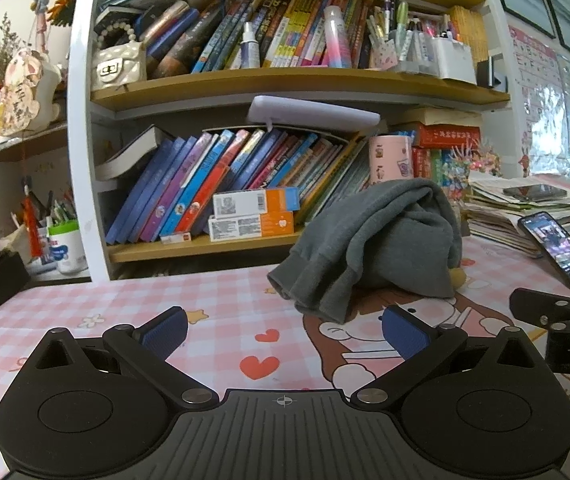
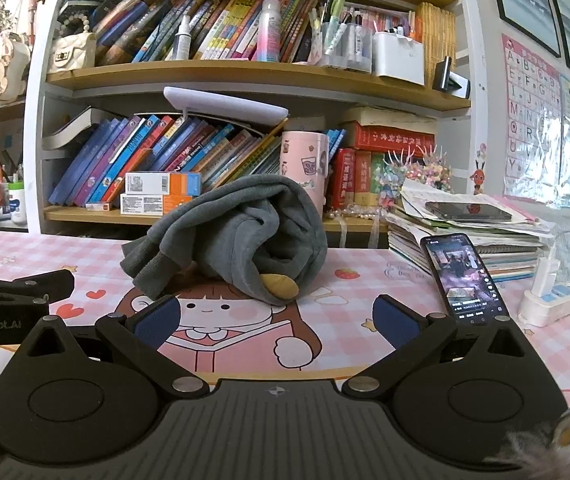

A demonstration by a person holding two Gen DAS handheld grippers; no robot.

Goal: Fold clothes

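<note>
Grey garment [image 2: 237, 236], one, crumpled.

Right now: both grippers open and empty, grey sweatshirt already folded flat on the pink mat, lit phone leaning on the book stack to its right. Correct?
Not quite. The grey sweatshirt isn't folded flat: the right wrist view shows it bunched in a crumpled heap on the pink mat. The rest holds: left gripper and right gripper are open and empty, and the lit phone leans on the book stack.

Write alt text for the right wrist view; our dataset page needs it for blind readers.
A crumpled grey garment lies on a pink checked table, ahead of the open right gripper. A lit phone leans to its right; bookshelves stand behind.
</note>
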